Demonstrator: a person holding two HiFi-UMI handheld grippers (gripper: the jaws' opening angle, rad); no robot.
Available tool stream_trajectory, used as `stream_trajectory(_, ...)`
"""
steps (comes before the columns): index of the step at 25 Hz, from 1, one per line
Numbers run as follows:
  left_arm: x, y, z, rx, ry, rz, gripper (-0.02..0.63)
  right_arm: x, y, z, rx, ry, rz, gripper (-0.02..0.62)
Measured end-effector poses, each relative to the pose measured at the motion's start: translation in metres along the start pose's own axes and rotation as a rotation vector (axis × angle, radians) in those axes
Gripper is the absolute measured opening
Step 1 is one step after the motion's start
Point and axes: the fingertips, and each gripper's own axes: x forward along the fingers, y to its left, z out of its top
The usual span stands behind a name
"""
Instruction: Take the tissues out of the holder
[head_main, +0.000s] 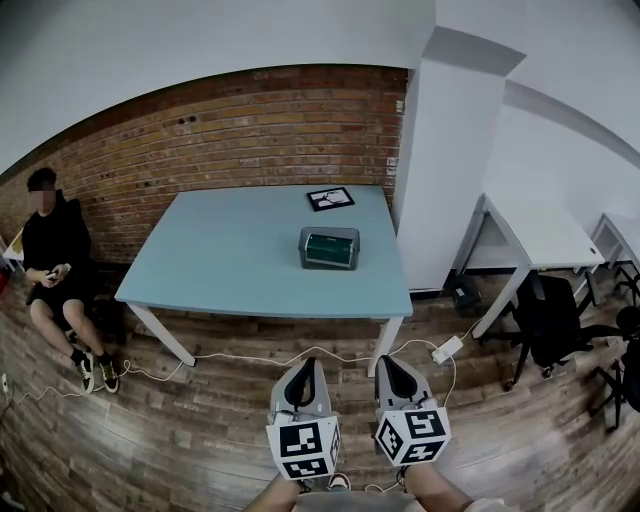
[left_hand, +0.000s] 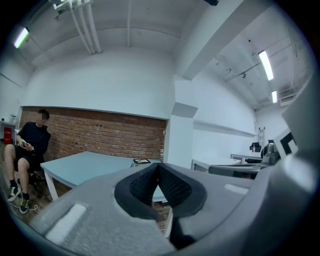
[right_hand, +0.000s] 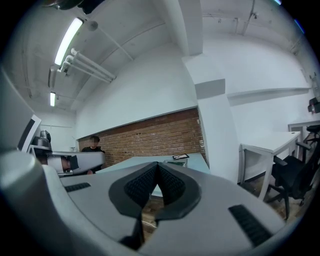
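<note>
The tissue holder (head_main: 329, 247), a grey box with a dark green top, sits on the right half of a light blue table (head_main: 220, 265). No tissue shows sticking out of it at this distance. Both grippers hang low over the wooden floor, well short of the table's near edge. My left gripper (head_main: 309, 366) is shut with nothing between its pads, and so is my right gripper (head_main: 389, 362). The left gripper view shows the left gripper (left_hand: 158, 166) with its jaws closed, the table behind it. In the right gripper view the right gripper (right_hand: 158, 165) is closed too, with the holder (right_hand: 175, 163) small beyond it.
A flat black-framed item (head_main: 330, 198) lies at the table's far right corner. A person (head_main: 55, 250) sits left of the table by the brick wall. A white pillar (head_main: 440, 170), a white desk (head_main: 540, 230) and an office chair (head_main: 550, 320) stand right. A power strip (head_main: 447, 350) lies on the floor.
</note>
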Motion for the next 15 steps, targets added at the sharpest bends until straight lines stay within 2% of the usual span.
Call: stream_trajectory(15, 0.052, -0.002, -0.009, 0.008, 0.034, -0.011, 0.009, 0.041, -0.029, -0.004, 0.009, 0.023, -0.009, 0.000)
